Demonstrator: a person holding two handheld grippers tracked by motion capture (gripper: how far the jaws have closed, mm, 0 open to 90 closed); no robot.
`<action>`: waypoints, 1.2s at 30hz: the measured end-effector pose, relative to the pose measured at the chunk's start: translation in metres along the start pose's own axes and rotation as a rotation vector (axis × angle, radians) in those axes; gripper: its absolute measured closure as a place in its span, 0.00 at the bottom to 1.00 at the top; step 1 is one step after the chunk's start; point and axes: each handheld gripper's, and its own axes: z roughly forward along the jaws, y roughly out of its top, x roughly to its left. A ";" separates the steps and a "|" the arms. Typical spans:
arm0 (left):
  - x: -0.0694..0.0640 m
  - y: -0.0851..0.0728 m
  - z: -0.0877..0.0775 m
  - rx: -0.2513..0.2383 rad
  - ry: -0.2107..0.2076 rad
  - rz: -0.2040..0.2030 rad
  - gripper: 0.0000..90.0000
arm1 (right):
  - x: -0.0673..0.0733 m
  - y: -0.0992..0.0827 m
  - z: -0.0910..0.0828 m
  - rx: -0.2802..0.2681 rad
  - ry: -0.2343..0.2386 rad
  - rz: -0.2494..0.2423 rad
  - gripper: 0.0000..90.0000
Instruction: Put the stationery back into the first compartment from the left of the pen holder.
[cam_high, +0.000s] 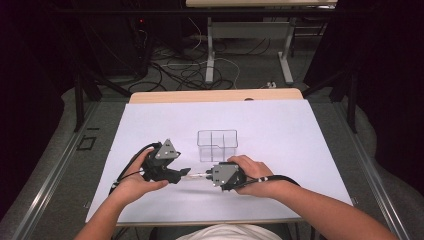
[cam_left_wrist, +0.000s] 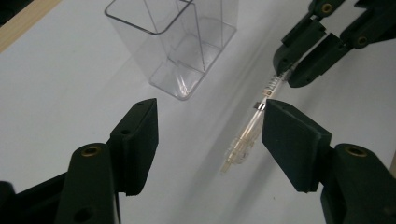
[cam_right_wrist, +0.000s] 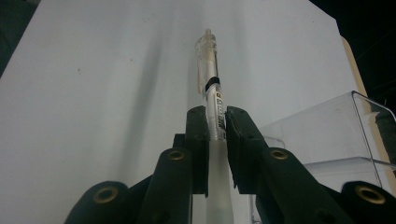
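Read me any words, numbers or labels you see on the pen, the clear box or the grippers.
Pen: a small white label with dark print sits on the barrel just above the right hand-held gripper, too small and blurred to read.
Clear box: no text visible.
Left hand-held gripper: no text visible.

Bright, even light from overhead on the white table sheet (cam_high: 280, 130); dark and murky all round it in the high view. Soft double shadows under the clear pen (cam_right_wrist: 207, 60) (faint, streaky). Mild glare on the clear box (cam_left_wrist: 187, 42). Slightly soft, grainy throughout; nearest jaws blurred.
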 end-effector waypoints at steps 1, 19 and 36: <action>-0.002 0.001 0.001 0.009 -0.005 0.016 0.43 | 0.000 0.000 0.000 0.000 -0.001 -0.003 0.89; -0.026 0.005 0.028 0.149 -0.027 0.150 0.44 | 0.000 0.000 0.001 -0.013 0.014 0.034 0.89; -0.036 0.007 0.045 0.204 -0.012 0.243 0.66 | 0.002 0.004 0.006 -0.024 0.020 0.037 0.89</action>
